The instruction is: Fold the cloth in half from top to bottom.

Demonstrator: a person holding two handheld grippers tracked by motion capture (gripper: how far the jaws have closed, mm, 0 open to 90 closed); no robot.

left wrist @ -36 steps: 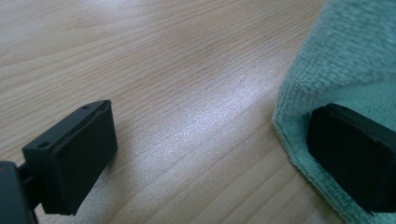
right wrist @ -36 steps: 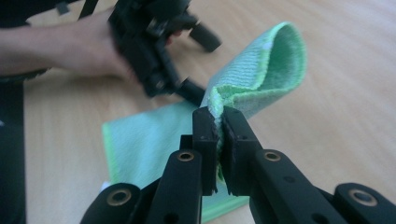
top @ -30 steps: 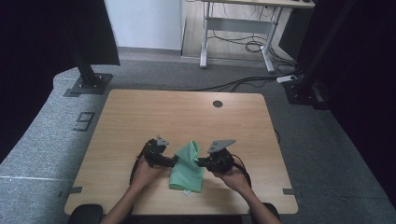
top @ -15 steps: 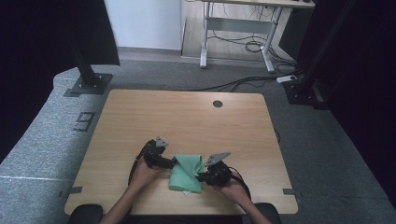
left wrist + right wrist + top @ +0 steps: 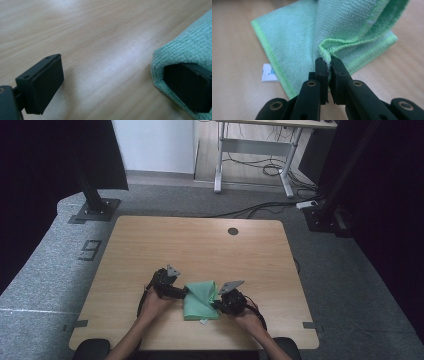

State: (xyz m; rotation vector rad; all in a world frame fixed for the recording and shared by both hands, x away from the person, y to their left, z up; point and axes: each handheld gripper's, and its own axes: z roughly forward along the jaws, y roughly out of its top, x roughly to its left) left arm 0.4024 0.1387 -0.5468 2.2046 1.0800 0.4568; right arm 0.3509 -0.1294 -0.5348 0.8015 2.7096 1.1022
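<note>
While the green microfibre cloth [image 5: 201, 299] lies folded at the bench's [image 5: 200, 245] six o'clock edge, the right gripper [image 5: 328, 65] has its jaws pinched tight on a raised fold; the left gripper [image 5: 120, 82], at the cloth's nine o'clock, stands wide open, one jaw tucked under the hem.

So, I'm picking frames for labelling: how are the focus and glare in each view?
High view: even light, sharp, dark surroundings. Left gripper view: pale glare streak on the table, near jaws soft, cloth weave fairly clear. Right gripper view: cloth fold at the right gripper crisp, far edge and white tag blurred.
</note>
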